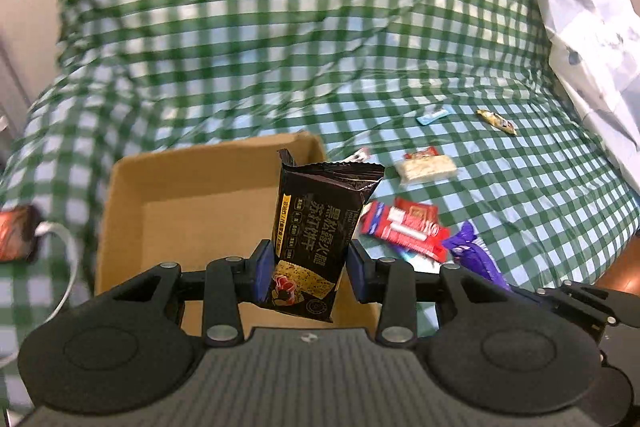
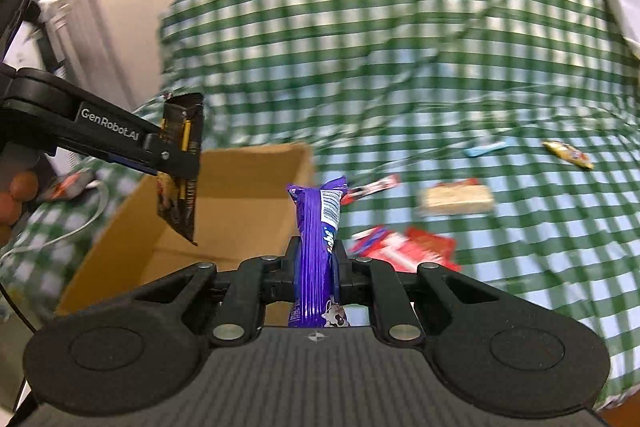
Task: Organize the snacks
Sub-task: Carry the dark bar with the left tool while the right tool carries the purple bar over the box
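Note:
My left gripper (image 1: 310, 269) is shut on a black cracker packet (image 1: 320, 227), held upright over the open cardboard box (image 1: 124, 195). From the right wrist view that same left gripper (image 2: 176, 155) and black packet (image 2: 182, 171) hang above the box (image 2: 248, 167) at the left. My right gripper (image 2: 316, 267) is shut on a purple snack packet (image 2: 316, 227), lifted just right of the box. The purple packet (image 1: 476, 255) also shows at the lower right of the left wrist view. Nothing shows inside the box.
Loose snacks lie on the green checked bedspread (image 1: 280, 27): red wrappers (image 1: 404, 227), a pale bar (image 1: 426, 167), a blue wrapper (image 1: 432, 115), a gold candy (image 1: 496, 121). A white cable (image 1: 68, 247) and a dark pouch (image 1: 16, 231) lie left of the box. A pale quilt (image 1: 592, 27) is bunched at right.

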The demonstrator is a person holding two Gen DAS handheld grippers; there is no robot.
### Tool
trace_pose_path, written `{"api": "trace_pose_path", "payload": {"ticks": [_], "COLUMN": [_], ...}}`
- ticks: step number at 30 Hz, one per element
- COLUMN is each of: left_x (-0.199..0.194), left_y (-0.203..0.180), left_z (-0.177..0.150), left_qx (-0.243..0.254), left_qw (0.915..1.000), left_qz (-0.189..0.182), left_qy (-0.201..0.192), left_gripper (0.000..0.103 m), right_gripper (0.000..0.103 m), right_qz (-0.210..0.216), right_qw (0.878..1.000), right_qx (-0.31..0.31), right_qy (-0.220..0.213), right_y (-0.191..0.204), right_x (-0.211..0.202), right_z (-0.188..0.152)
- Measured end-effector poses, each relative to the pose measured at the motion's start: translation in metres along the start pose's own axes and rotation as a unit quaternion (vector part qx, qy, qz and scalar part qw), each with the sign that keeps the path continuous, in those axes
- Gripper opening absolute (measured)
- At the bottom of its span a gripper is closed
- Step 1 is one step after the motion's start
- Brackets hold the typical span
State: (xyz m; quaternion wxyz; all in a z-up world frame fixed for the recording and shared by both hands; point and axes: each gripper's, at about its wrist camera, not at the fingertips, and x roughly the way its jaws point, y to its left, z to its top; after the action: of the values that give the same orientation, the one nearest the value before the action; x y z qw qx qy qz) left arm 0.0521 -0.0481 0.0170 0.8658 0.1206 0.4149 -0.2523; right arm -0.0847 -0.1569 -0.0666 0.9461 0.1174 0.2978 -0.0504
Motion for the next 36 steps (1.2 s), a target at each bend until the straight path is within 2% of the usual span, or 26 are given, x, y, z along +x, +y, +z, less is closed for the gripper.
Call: {"api": "trace_pose_path", "payload": {"ticks": [8,16,26,36], "left_x": [-0.048,-0.068,-0.068,-0.046], "left_y": [0.047,0.084,0.103,0.106], "left_z": [-0.049,-0.076,-0.084,-0.079], "left_qx": [-0.033,-0.066,-0.082,-0.085], "left_qw": [0.9992,0.9972,0.9960,0.9962], "left_qz": [0.016,0.024,0.023,0.020], "left_qy": [-0.017,-0.026,-0.025,-0.004], "left_gripper": [0.043,0.043,0.043,0.043], "right_gripper": [0.014,0.014,0.014,0.014], "right_qz": [0.028,0.034,0.039,0.042], "right_qw": [0.999,0.997,0.994,0.993], "right_qx": [-0.030,-0.069,-0.097,-0.098], "right_qy": [0.010,0.015,0.026,0.042], "right_y": [0.074,0.112,0.133,0.129], "right_x": [-0.017,-0.028,-0.023,-0.007], "right_z": [-0.021,-0.019,-0.014,-0.010]}}
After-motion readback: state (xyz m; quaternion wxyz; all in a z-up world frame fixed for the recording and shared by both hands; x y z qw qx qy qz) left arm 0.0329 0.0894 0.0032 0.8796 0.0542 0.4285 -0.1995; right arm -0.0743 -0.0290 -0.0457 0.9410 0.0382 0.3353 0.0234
